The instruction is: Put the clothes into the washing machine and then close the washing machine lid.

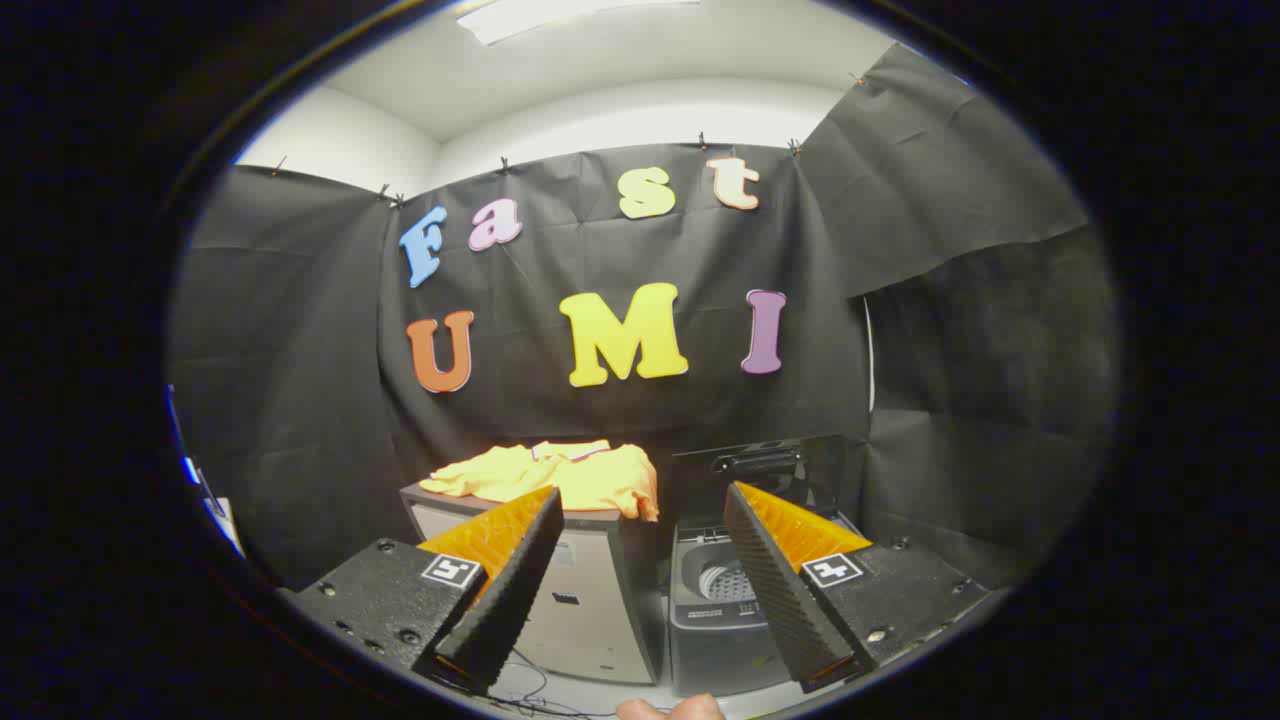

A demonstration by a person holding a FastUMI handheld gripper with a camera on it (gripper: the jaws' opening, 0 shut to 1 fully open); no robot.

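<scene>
Your claw (642, 510) is spread wide, fingers touching nothing and holding nothing. The clothes (560, 476) lie heaped on the bench (590, 590), well beyond the fingers and just left of the washer (715, 620), whose lid (755, 468) stands up open.

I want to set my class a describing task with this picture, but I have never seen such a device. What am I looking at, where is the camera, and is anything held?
The camera rides on a hand-held gripper and looks forward along its two fingers. They stand apart, open, holding nothing. Beyond them, yellow clothes lie on a small cabinet. Beside it stands a washing machine with its lid raised, the drum showing. Fingertips of the person holding the gripper peek in below.
</scene>
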